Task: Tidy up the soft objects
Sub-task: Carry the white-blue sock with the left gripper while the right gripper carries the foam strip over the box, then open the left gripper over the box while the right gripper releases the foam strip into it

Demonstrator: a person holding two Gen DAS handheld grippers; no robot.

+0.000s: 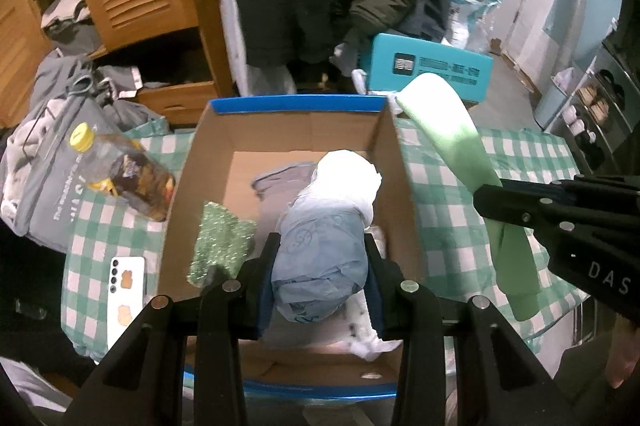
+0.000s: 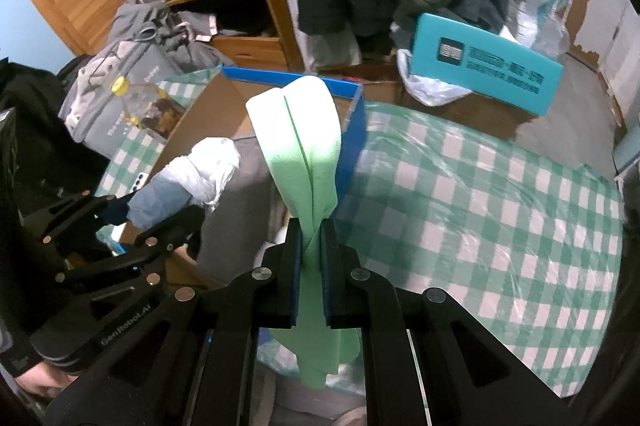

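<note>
The left gripper (image 1: 320, 258) is pinching a pale blue-and-white bundle (image 1: 324, 226) between its jaws, holding it over the open cardboard box (image 1: 200, 154) on the checked worktop (image 2: 480, 210). The right gripper (image 2: 312, 226) is clamping a light green cloth (image 2: 304, 146) just beside the box's blue-edged wall, its jaws pressed together on the fabric.

A yellow-capped bottle (image 1: 128, 172) and white phone (image 1: 125, 296) lie on the green-checked tablecloth (image 2: 480, 210), a teal box (image 1: 430, 68) beyond.
</note>
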